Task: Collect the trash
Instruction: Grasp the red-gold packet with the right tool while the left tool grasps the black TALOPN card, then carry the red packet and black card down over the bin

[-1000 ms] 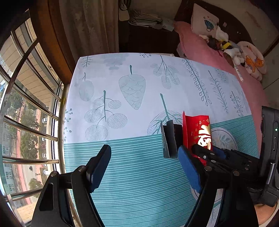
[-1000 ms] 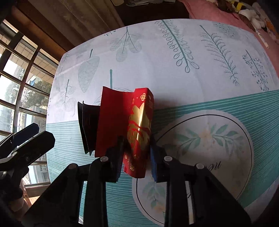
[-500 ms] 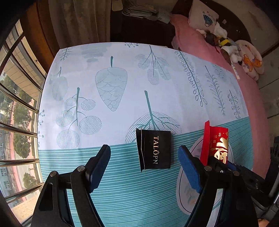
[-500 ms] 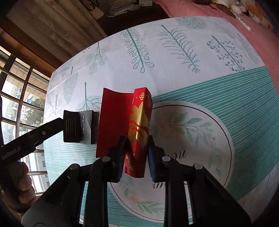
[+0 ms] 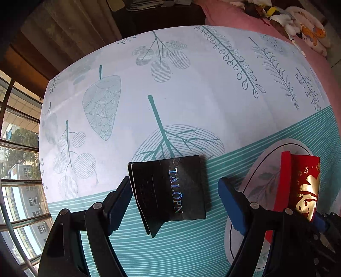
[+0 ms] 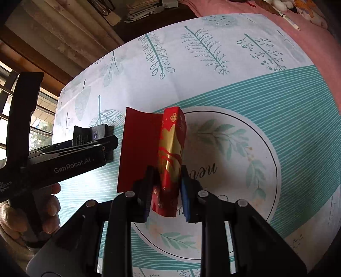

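Note:
A black folded card sleeve (image 5: 170,191) printed with pale letters lies on the patterned tablecloth (image 5: 191,85). My left gripper (image 5: 177,202) stands open straight over it, one blue pad on each side, neither pad pressing. The right wrist view shows that sleeve (image 6: 89,133) behind the left gripper's black body. My right gripper (image 6: 168,187) is shut on a red and gold paper packet (image 6: 170,153), held upright above the cloth's round leaf motif. That packet (image 5: 304,187) also shows at the right edge of the left wrist view.
A person's hand (image 6: 27,211) grips the left tool's handle. A pink bed (image 5: 315,55) with soft toys (image 5: 298,19) runs along the table's right side. Barred windows (image 5: 19,170) and a curtain (image 5: 70,36) lie off the left and far edges.
My left gripper has moved down over the black sleeve, which now sits between its pads. My right gripper has carried the red packet off to the right, away from the sleeve.

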Action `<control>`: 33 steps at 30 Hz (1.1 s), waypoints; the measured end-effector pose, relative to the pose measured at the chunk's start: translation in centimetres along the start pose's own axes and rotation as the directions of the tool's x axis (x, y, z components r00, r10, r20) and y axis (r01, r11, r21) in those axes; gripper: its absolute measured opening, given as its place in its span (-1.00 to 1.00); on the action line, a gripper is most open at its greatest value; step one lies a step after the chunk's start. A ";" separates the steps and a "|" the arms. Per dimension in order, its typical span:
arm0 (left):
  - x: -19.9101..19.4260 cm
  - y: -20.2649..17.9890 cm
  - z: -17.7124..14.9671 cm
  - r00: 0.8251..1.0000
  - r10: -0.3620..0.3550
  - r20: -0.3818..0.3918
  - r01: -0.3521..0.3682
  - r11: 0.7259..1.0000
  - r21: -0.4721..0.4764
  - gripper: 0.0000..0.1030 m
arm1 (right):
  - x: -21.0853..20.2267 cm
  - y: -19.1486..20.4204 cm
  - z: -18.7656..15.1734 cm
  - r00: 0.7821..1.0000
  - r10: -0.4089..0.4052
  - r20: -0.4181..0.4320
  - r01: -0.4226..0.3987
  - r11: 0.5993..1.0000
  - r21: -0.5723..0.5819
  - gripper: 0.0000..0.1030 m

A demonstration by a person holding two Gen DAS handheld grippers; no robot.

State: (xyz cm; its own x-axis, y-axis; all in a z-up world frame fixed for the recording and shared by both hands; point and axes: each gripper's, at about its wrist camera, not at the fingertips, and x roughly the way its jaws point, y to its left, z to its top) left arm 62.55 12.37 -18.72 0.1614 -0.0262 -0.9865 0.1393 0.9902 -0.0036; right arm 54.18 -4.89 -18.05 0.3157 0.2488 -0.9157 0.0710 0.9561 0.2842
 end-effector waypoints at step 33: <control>-14.5 -14.6 -18.5 0.981 -0.161 0.107 0.157 0.987 0.046 -0.29 | -14.7 -12.9 -14.8 0.997 0.020 0.079 -0.022 0.999 0.025 -0.61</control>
State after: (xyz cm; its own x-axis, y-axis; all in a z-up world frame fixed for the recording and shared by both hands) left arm 40.09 0.80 -7.42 0.2403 -0.1997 -0.9499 0.2078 0.9665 -0.1507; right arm 34.66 -18.59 -12.44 0.3906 0.2551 -0.8845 0.0873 0.9462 0.3115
